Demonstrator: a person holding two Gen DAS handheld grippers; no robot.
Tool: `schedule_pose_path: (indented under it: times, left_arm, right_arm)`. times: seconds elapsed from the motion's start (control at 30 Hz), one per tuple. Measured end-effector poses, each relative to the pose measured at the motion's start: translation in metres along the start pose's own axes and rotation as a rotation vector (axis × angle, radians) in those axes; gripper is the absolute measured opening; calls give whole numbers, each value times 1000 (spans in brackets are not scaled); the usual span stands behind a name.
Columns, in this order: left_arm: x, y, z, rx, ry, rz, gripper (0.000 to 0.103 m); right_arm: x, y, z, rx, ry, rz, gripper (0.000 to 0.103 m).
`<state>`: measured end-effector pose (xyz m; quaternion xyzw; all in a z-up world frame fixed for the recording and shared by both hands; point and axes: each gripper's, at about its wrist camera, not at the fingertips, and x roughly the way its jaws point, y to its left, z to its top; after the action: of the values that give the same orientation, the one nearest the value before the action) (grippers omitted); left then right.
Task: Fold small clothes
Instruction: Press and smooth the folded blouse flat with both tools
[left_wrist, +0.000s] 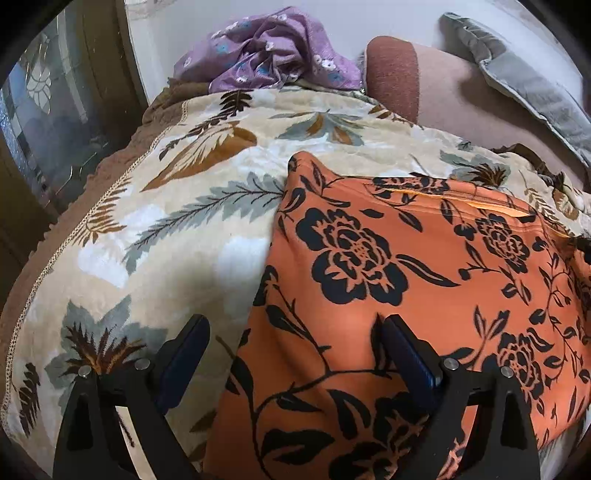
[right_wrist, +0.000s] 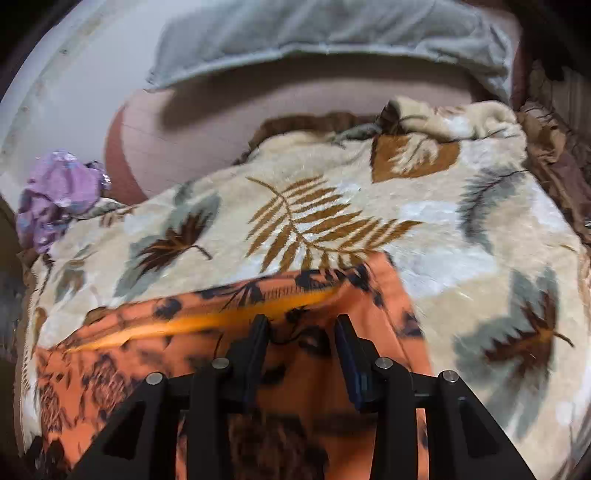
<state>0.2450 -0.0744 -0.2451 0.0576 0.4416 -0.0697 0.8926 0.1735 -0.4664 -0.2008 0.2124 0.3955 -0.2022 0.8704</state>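
An orange garment with black flowers (left_wrist: 424, 295) lies spread on a cream leaf-print blanket (left_wrist: 177, 206). My left gripper (left_wrist: 291, 332) is open wide over the garment's left edge, one finger over the blanket and one over the cloth, holding nothing. In the right wrist view the same garment (right_wrist: 306, 387) is blurred by motion. My right gripper (right_wrist: 301, 325) is open above its far edge, with cloth showing between the fingers but not pinched. A crumpled purple flowered garment (left_wrist: 273, 51) lies at the far end of the blanket; it also shows in the right wrist view (right_wrist: 59, 195).
A pink and rust pillow (left_wrist: 443, 88) and a grey quilted cushion (left_wrist: 524, 74) lie beyond the blanket. A wooden door with glass (left_wrist: 55, 110) stands at the left. The blanket (right_wrist: 461, 229) has a brown ruffled border.
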Motion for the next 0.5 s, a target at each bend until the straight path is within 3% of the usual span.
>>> schedule_pose_path:
  times: [0.23,0.3,0.43,0.5]
  left_arm:
    - [-31,-13,-9,46,-73,-41,95]
    - [-40,-16,-15,62,-77,-59,95]
    - [-53,-22,-26,80,-77,-70,95]
    - [-57,-23,-30,87,-81,-58,95]
  right_arm:
    - [-71,-2,-82,-48,41,108,47]
    - [-76,-1,-101,-43,68,141,56]
    - [-59,1,-130,-48,185,132,56]
    - [-56,1,-135,-60,173,127,56]
